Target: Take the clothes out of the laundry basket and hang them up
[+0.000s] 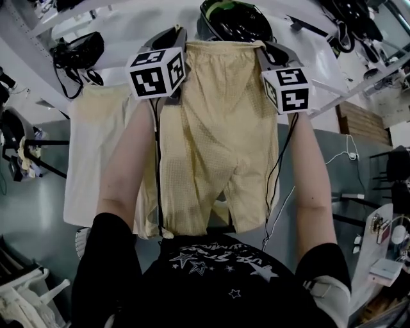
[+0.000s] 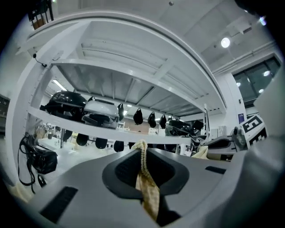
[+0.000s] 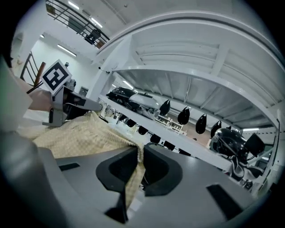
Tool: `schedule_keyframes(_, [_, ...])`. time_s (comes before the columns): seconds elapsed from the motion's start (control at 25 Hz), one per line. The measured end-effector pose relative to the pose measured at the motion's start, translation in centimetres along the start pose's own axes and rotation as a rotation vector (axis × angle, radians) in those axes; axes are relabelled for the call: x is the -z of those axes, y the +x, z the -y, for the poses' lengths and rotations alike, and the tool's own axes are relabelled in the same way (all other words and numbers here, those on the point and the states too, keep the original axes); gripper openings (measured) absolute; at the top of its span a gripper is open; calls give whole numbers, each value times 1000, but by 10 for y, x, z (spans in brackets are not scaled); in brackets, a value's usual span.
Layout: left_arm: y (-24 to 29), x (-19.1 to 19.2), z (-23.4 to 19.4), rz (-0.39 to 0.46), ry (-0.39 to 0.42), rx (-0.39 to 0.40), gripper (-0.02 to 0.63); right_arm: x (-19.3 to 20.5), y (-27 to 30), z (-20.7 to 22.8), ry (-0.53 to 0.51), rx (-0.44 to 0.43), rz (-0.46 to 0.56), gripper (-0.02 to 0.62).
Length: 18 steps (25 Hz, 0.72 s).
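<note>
Dark star-printed shirt (image 1: 218, 282) fills the bottom of the head view; both bare forearms reach out from it.

- Between the forearms hang the yellow mesh shorts (image 1: 218, 141), the task's garment. They are up in the air, held by the waistband, legs dangling free toward the person. No laundry basket can be picked out for certain.
- Left gripper (image 1: 178, 33): jaws drawn narrow, pinching the left corner of the waistband. Its own view shows a thin bunched edge of cloth clamped between the pads.
- Right gripper (image 1: 264, 50): jaws likewise nearly together on the right corner. In its view the waistband runs away from it toward the other gripper.
- Just beside the shorts on the left, a pale garment (image 1: 96, 160) hangs flat and appears already hung.
- Beyond, a white shelf frame (image 2: 133, 133) carries a black helmet (image 1: 234, 19) and other gear.

Judgement: the step in hand is carrying the shorts to their hanging place.
- Each grip holds only a slim edge, so keep the squeeze steady and the two hands level, with the waistband stretched but not tugged.
- Aim for free space to the right of the pale garment, so the legs do not drag across it.
- Release neither corner until the waistband is supported.
</note>
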<state>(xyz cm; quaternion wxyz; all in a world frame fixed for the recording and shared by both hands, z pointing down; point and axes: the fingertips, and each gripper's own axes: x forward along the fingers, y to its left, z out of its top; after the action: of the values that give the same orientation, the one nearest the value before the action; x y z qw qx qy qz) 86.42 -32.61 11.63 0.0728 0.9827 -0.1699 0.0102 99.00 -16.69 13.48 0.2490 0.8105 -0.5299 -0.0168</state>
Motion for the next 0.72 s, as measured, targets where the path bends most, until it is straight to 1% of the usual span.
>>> schedule_keyframes(0.16, [33, 47, -11, -124, -23, 5, 51, 37, 34, -3, 14, -33, -83, 49])
schedule_keyframes(0.4, [64, 107, -17, -272, -31, 1, 51, 89, 65, -9, 36, -69, -186, 52])
schedule_keyframes(0.56, [84, 152, -15, -417, -23, 25, 55, 129, 84, -17, 65, -86, -289, 57])
schedule_keyframes(0.64, [88, 166, -13, -470, -7, 34, 61, 146, 89, -21, 73, -87, -337, 60])
schedule_keyframes(0.72, [88, 173, -11, -496, 10, 43, 69, 157, 91, -25, 72, -93, -372, 60])
